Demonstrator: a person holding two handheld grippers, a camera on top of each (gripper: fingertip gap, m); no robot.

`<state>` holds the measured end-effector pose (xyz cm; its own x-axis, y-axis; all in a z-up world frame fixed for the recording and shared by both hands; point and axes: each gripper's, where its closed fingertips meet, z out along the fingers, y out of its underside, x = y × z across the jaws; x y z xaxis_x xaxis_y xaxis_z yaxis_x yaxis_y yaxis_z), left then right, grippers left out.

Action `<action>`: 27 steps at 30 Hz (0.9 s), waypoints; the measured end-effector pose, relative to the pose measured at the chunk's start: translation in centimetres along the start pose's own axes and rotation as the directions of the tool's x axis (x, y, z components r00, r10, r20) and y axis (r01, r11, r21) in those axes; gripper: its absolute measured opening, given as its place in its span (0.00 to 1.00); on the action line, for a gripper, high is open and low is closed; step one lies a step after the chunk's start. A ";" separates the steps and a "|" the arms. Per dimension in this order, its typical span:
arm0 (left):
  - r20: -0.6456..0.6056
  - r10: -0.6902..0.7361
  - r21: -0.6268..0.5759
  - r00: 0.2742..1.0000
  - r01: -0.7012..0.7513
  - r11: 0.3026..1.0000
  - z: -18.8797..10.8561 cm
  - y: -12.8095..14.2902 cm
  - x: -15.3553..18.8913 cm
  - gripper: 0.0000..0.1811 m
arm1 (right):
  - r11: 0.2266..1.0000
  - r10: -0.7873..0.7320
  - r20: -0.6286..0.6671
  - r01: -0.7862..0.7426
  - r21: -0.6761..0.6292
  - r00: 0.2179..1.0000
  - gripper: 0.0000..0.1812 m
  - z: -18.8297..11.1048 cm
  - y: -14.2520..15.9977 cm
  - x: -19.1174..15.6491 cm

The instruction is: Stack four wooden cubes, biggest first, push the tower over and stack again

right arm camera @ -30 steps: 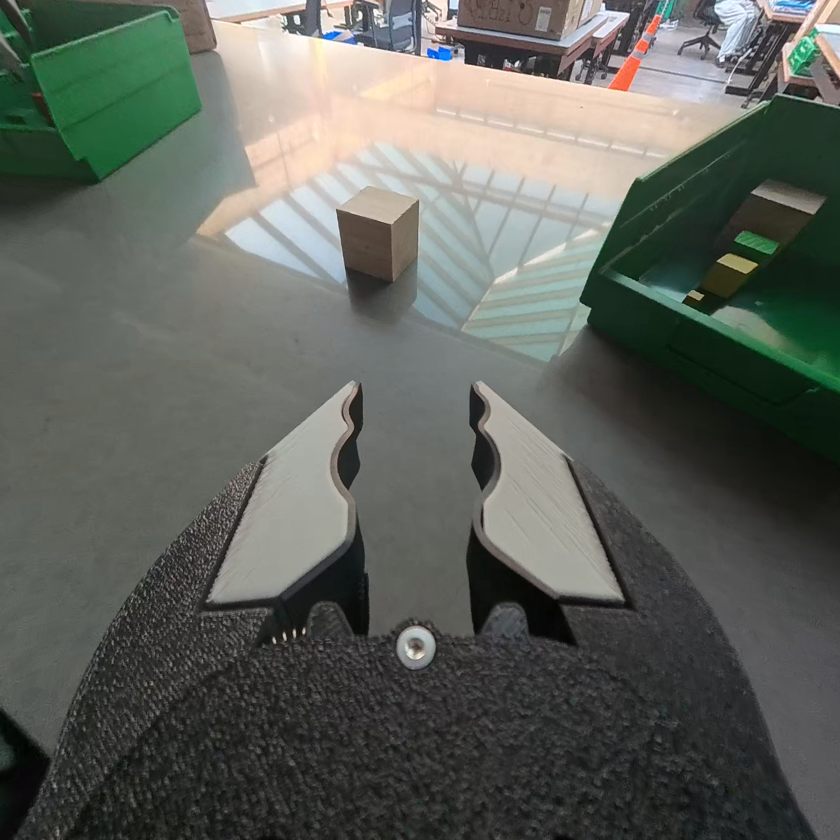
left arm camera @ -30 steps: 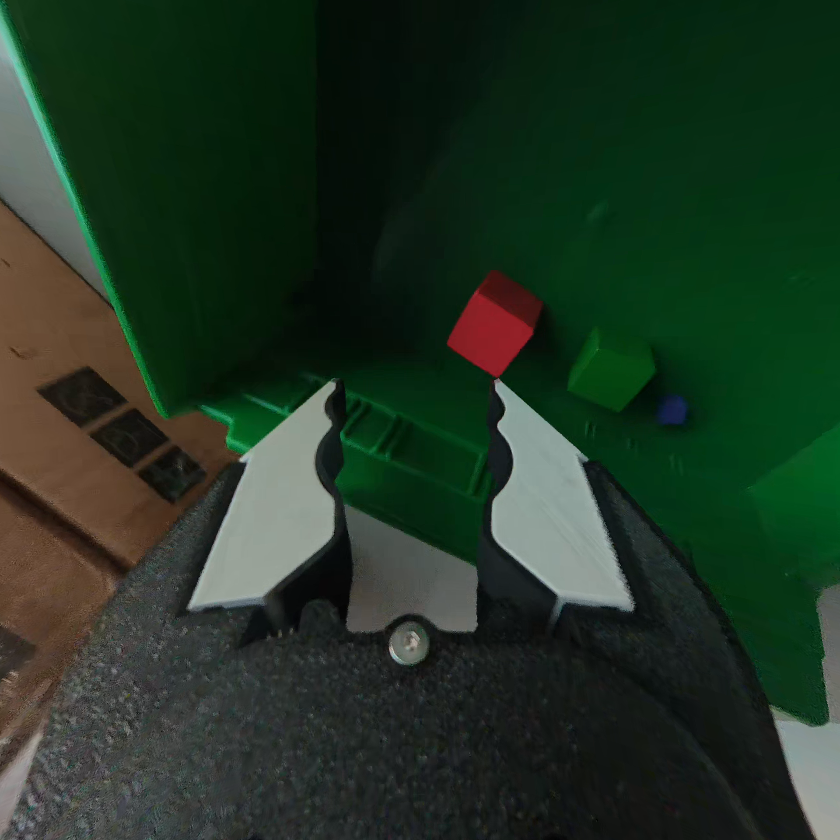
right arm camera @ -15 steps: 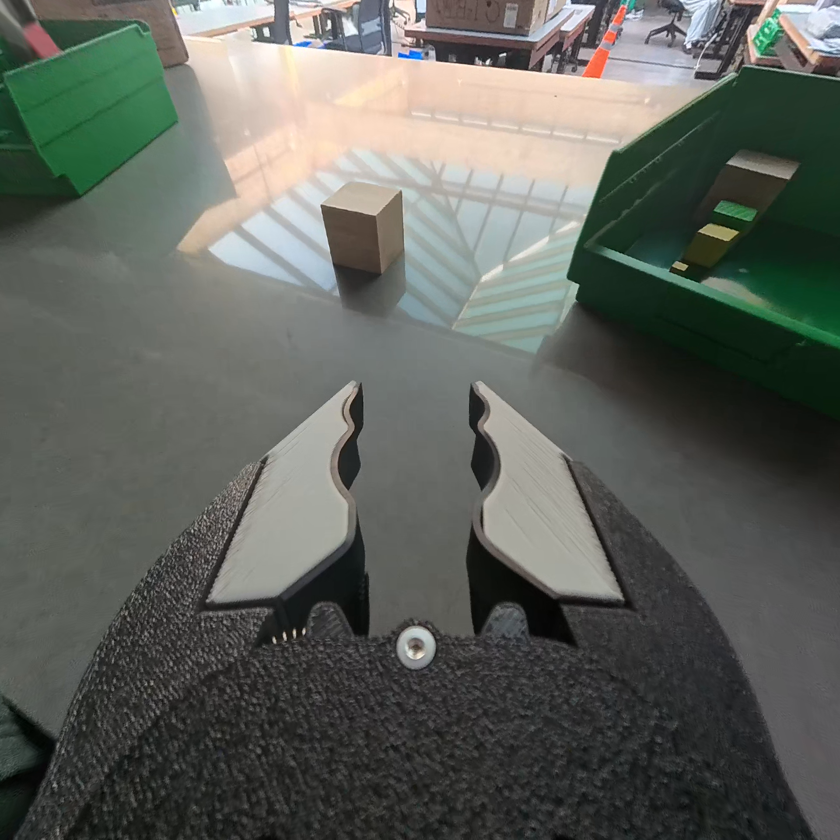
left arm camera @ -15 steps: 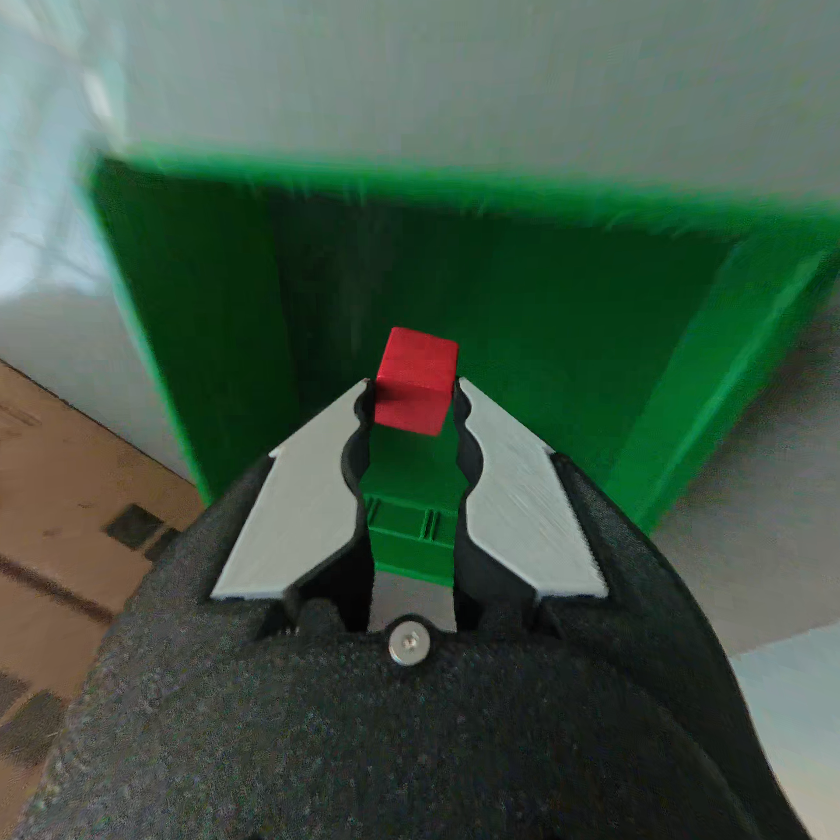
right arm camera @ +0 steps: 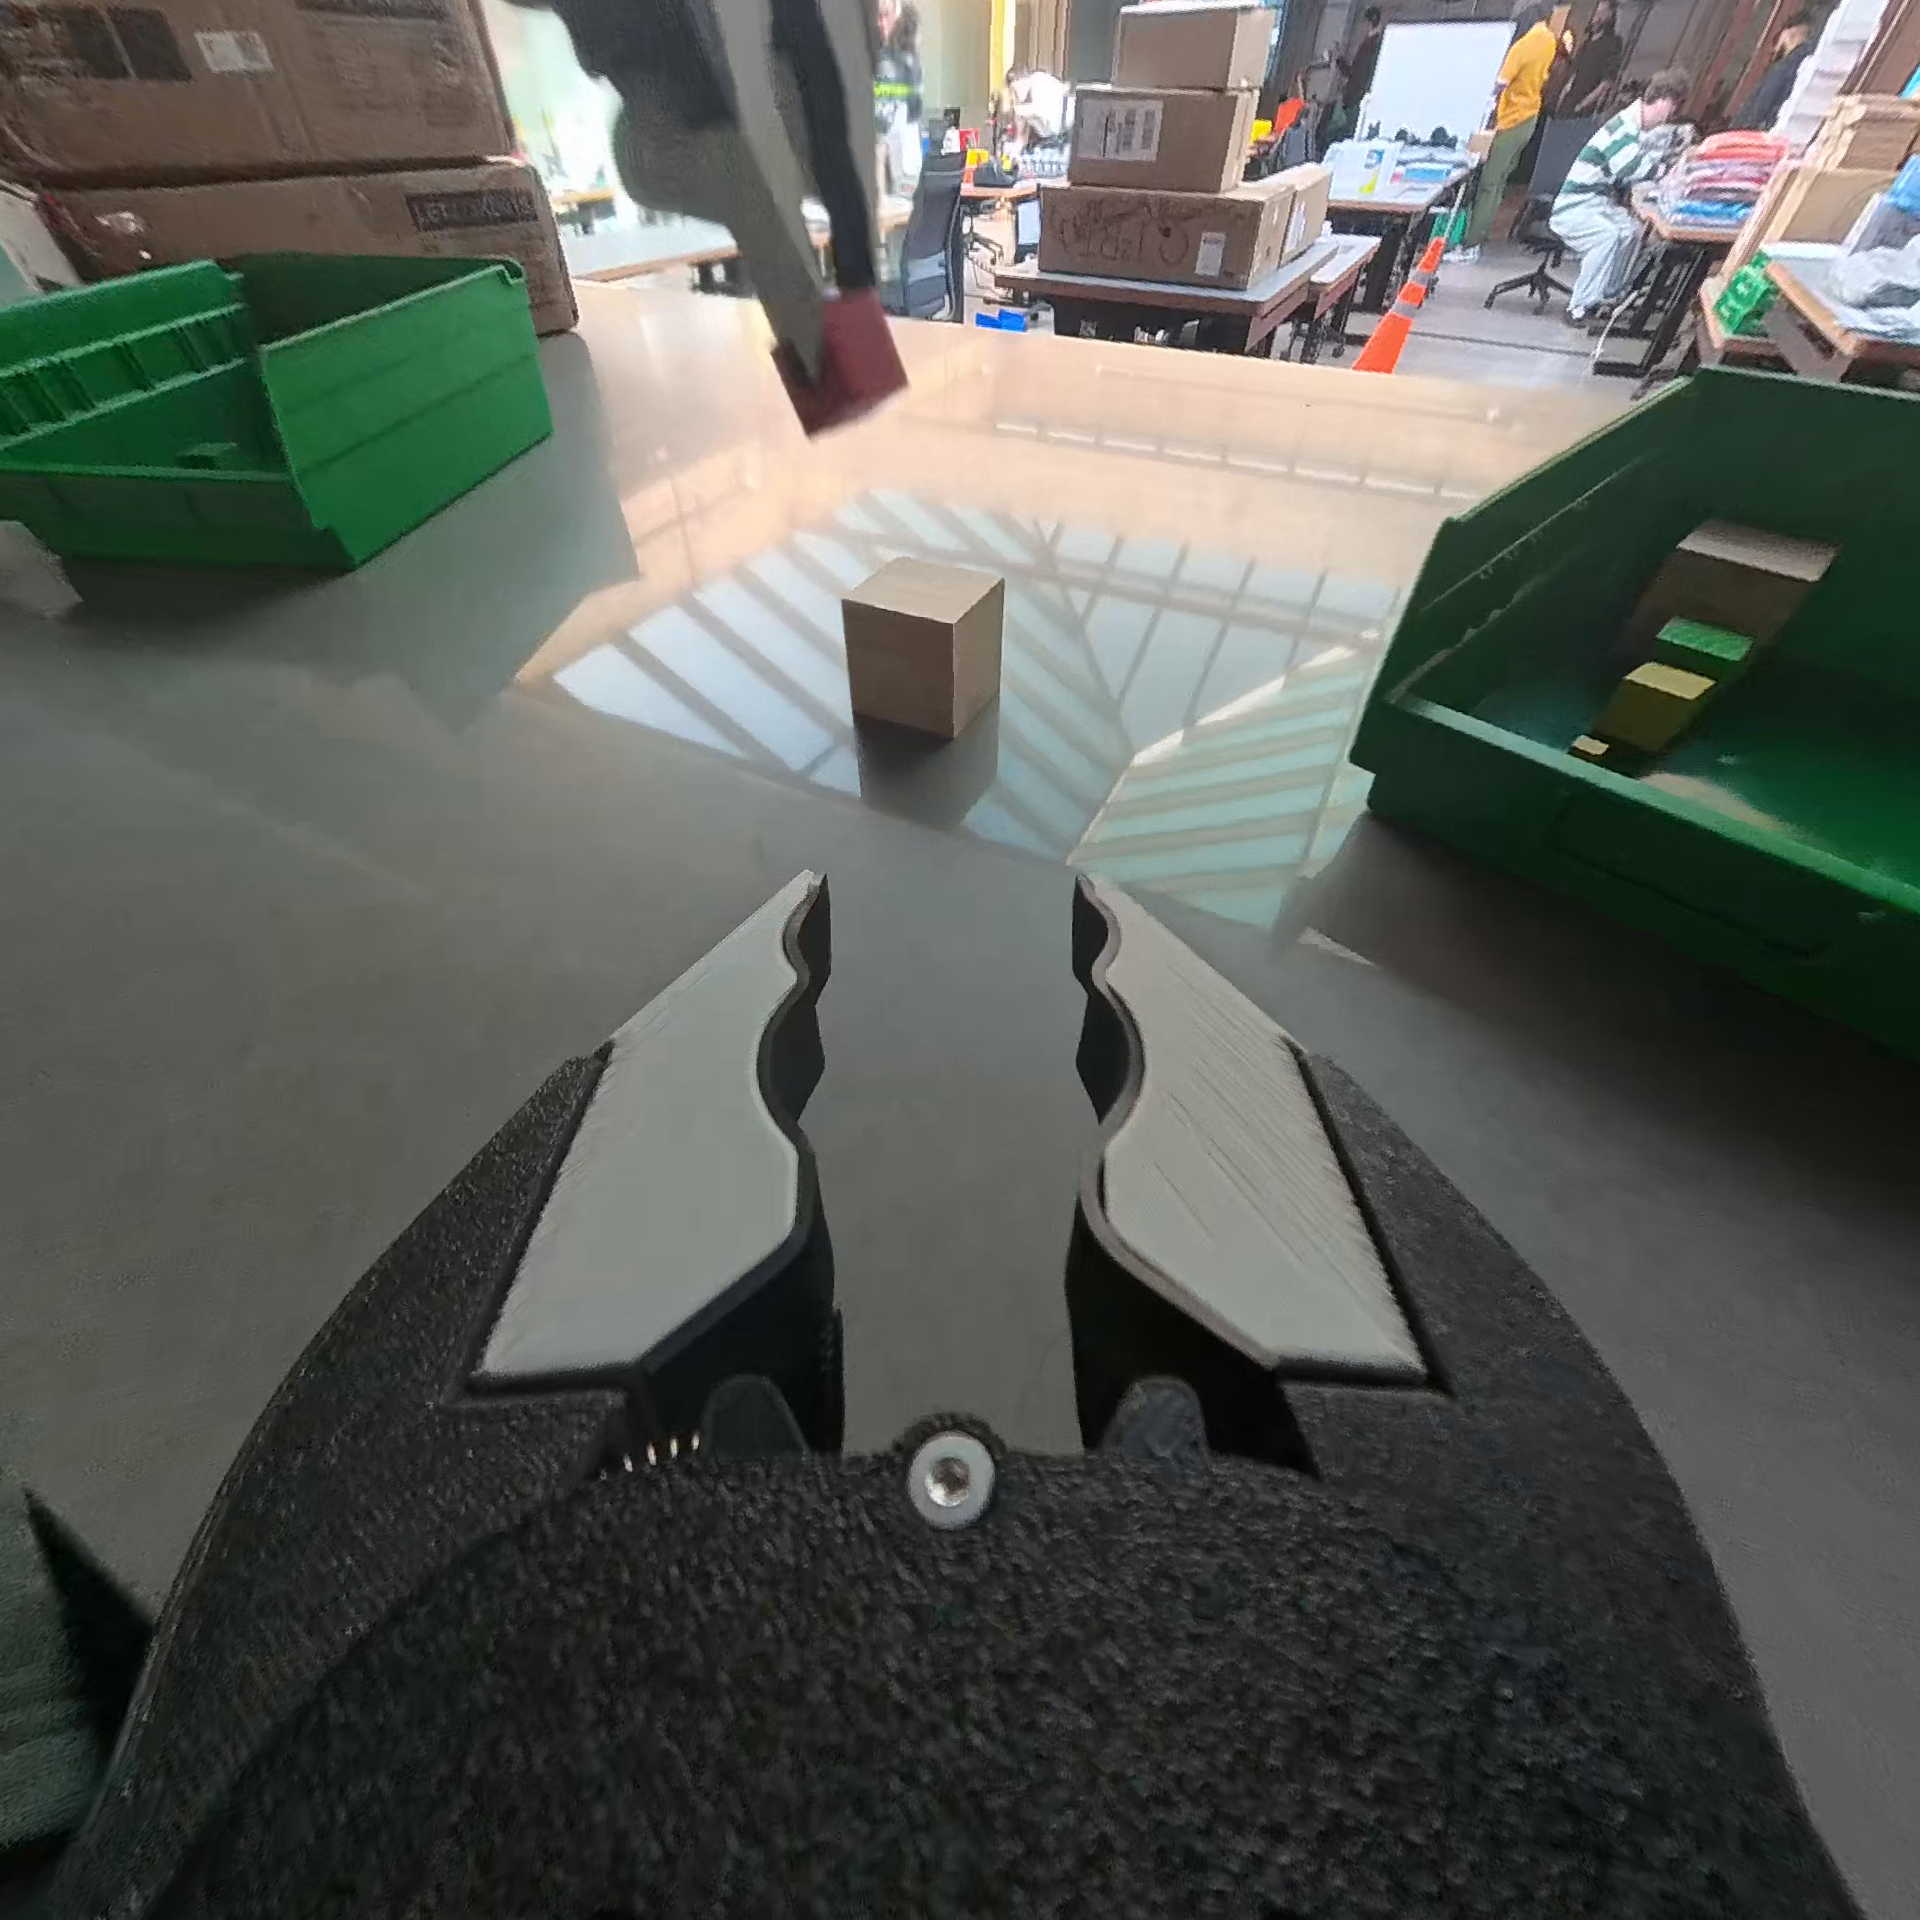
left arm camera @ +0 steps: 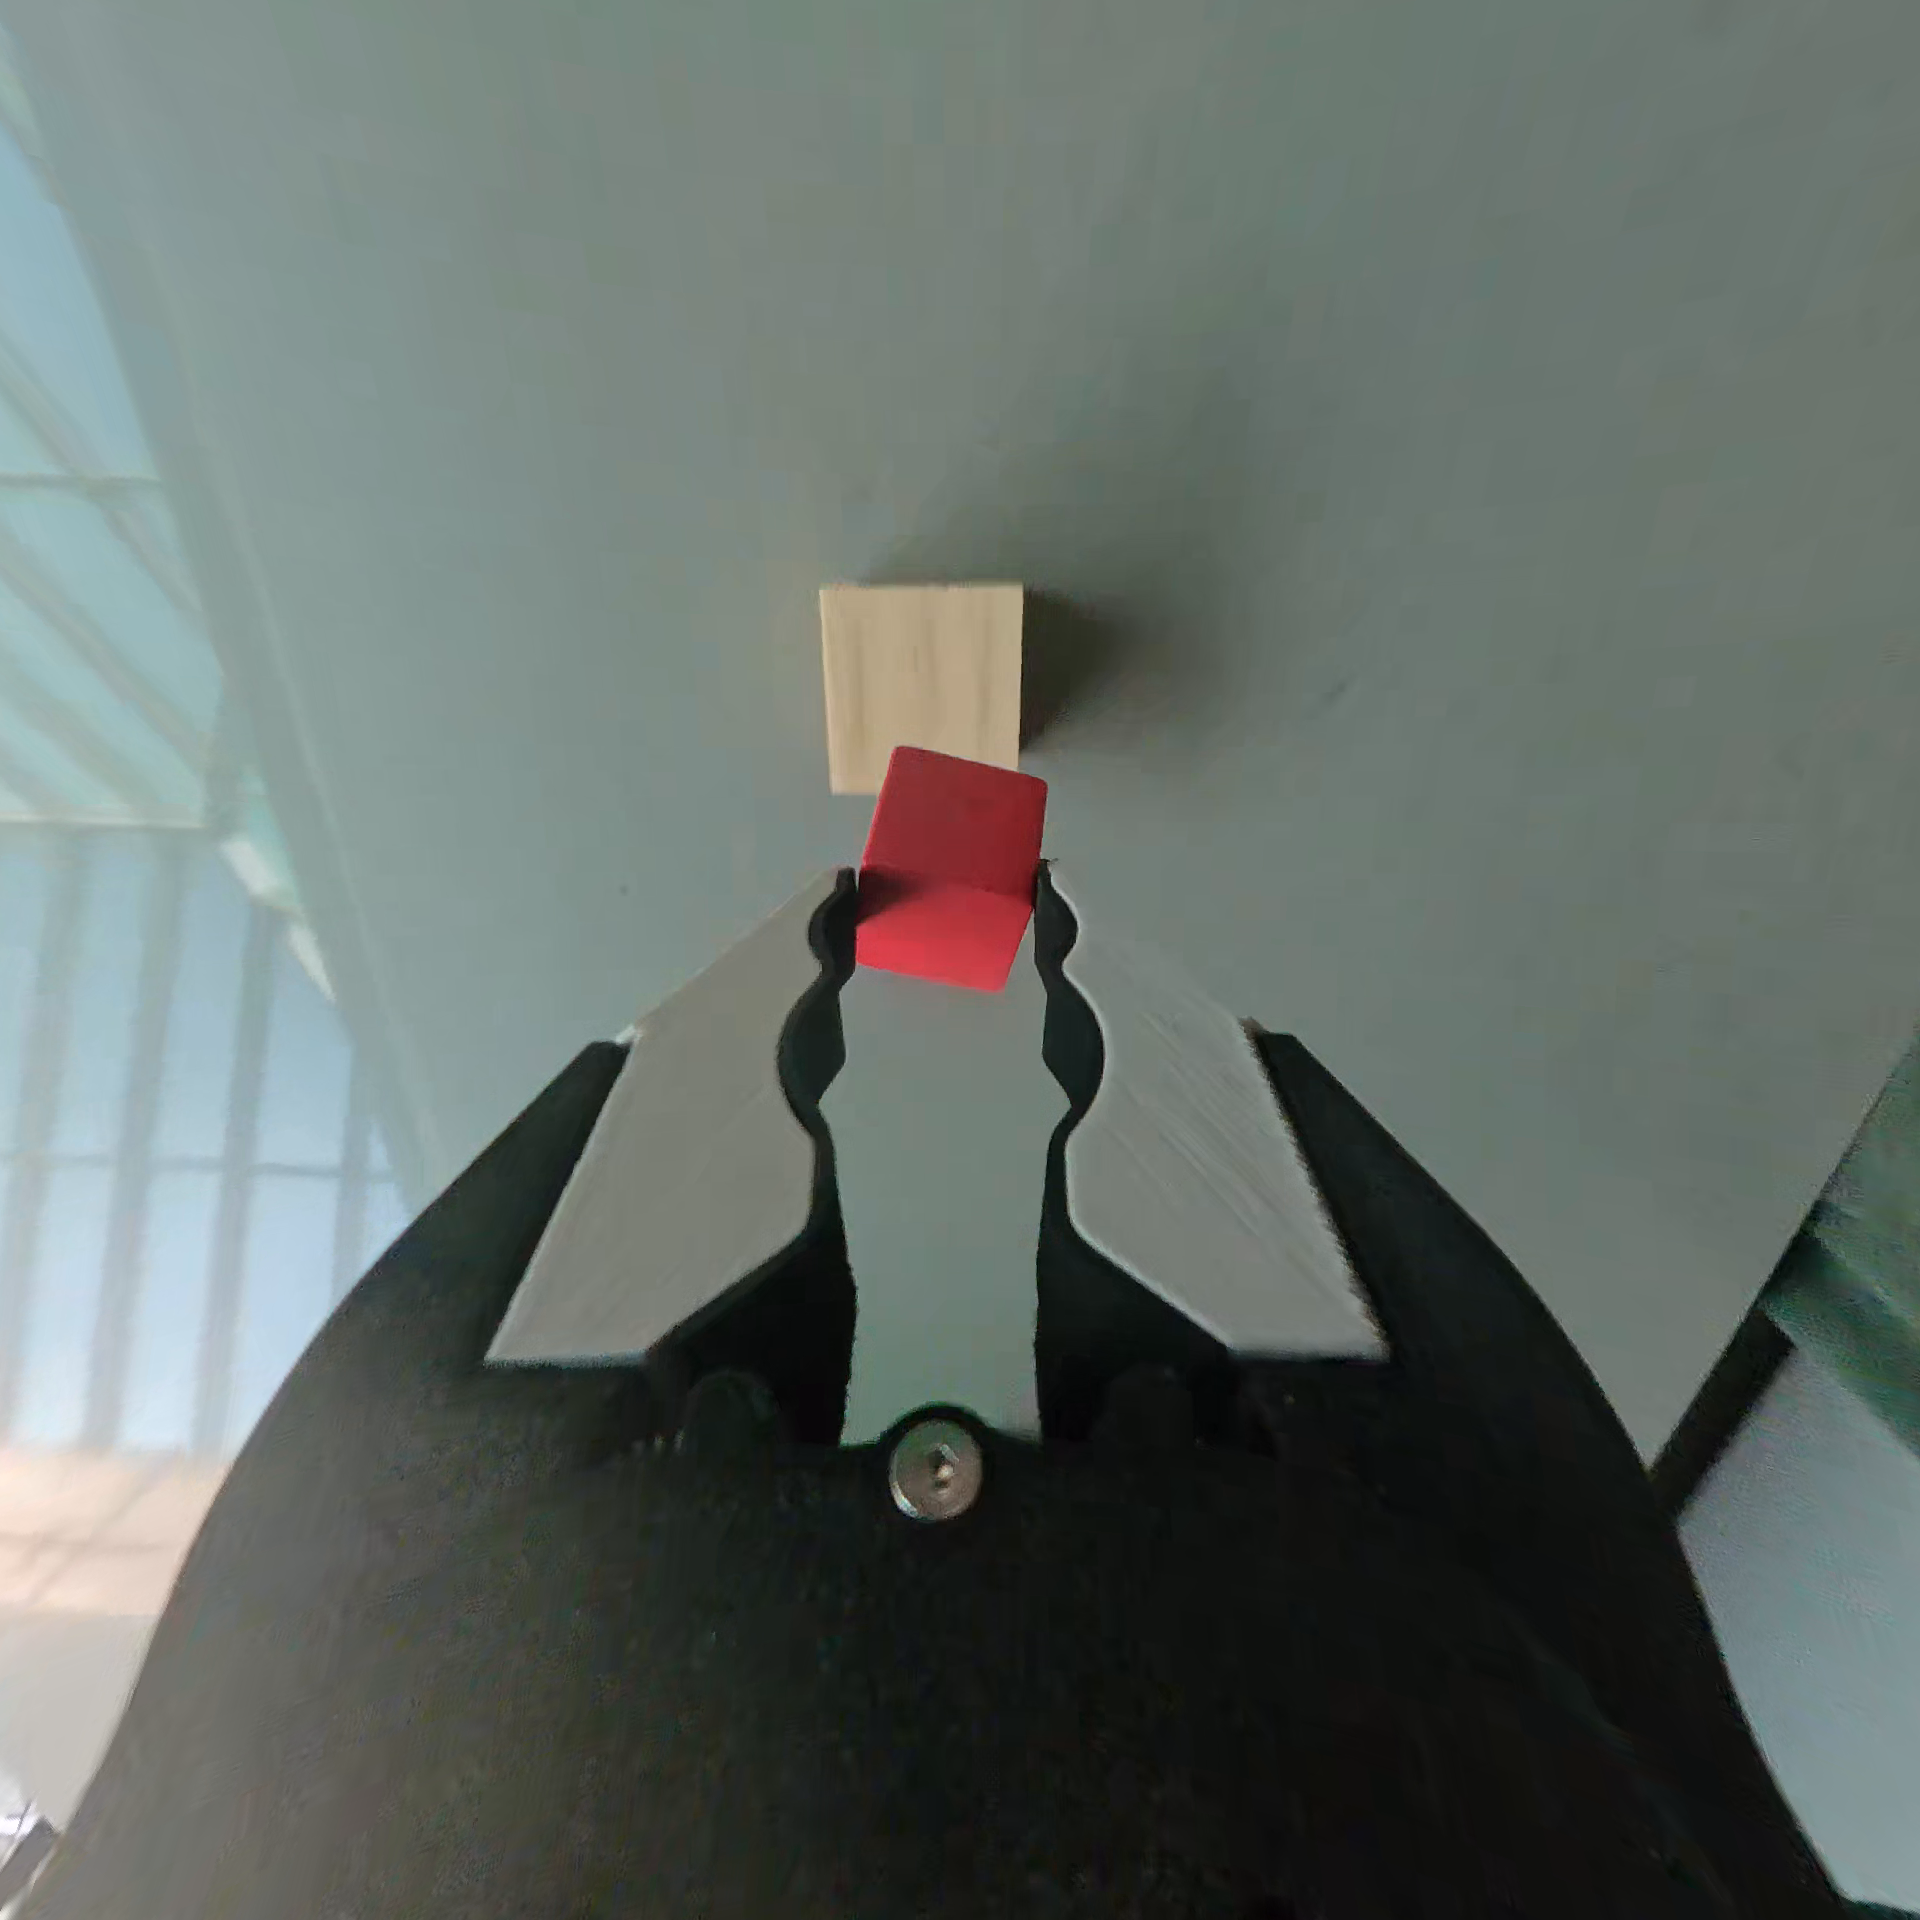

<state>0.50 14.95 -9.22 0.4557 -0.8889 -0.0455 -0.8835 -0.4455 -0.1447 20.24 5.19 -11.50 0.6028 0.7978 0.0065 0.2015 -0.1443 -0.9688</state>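
The left claw [left arm camera: 945, 883] is clamped on a red cube [left arm camera: 951, 883], pinched at the very fingertips and held in the air. A second ago it was open at a green bin [right arm camera: 260, 416] with the cube lying inside; half a second ago it had closed on the cube there. Now the bin is out of its view, and a wooden block [left arm camera: 920, 675] sits on the grey surface [left arm camera: 1455, 416] just ahead of and below the cube. The right claw [right arm camera: 951, 914] hovers low over the surface, jaws apart and empty, as before. The block stands ahead of it, a second green bin [right arm camera: 1662, 831] holding blocks to its right, and the left claw above the block
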 end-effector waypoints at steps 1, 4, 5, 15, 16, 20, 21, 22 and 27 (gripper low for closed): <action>-0.016 -0.001 -0.047 1.000 0.001 0.999 1.0 -0.5 0.1 0.18 | 1.000 0.003 -0.009 -0.003 0.010 1.000 0.26 -0.5 -0.1 0.1; -0.010 -0.009 -0.142 1.000 0.007 0.990 3.1 -1.4 -0.3 0.18 | 0.999 0.024 -0.046 -0.022 0.033 0.999 0.26 -2.0 0.1 0.9; -0.014 -0.012 -0.161 1.000 0.010 0.987 3.5 -1.5 -0.3 0.18 | 0.999 0.035 -0.058 -0.033 0.040 0.998 0.26 -2.5 0.3 1.3; -0.020 -0.017 -0.299 1.000 0.010 0.954 4.9 0.9 -0.1 0.18 | 0.996 0.069 -0.074 -0.064 0.057 0.995 0.25 -3.3 0.9 2.9; -0.031 -0.029 -0.318 0.999 0.017 0.948 4.9 1.6 0.2 0.18 | 0.996 0.066 -0.070 -0.062 0.057 0.995 0.25 -3.1 0.8 2.9; -0.061 -0.054 -0.393 0.997 0.026 0.919 5.8 4.3 1.0 0.18 | 0.997 0.066 -0.047 -0.064 0.046 0.997 0.25 -2.3 0.9 2.7; -0.063 -0.061 -0.397 0.996 0.031 0.917 6.2 4.7 1.0 0.18 | 0.997 0.064 -0.041 -0.062 0.044 0.997 0.25 -2.1 0.9 2.6; -0.056 -0.070 -0.398 0.996 0.042 0.916 6.6 5.0 0.9 0.18 | 0.997 0.062 -0.036 -0.061 0.042 0.997 0.25 -1.9 0.9 2.5; -0.064 -0.081 -0.388 0.995 0.050 0.920 7.4 6.3 0.9 0.24 | 0.998 0.051 -0.023 -0.050 0.033 0.998 0.25 -1.6 0.8 2.4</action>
<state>-3.86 12.13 -17.45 0.5183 -0.8547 0.0296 -0.8321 -0.4960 0.2480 23.06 6.10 -11.86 0.6298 0.7759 -0.0374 0.1455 -0.1651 -0.9755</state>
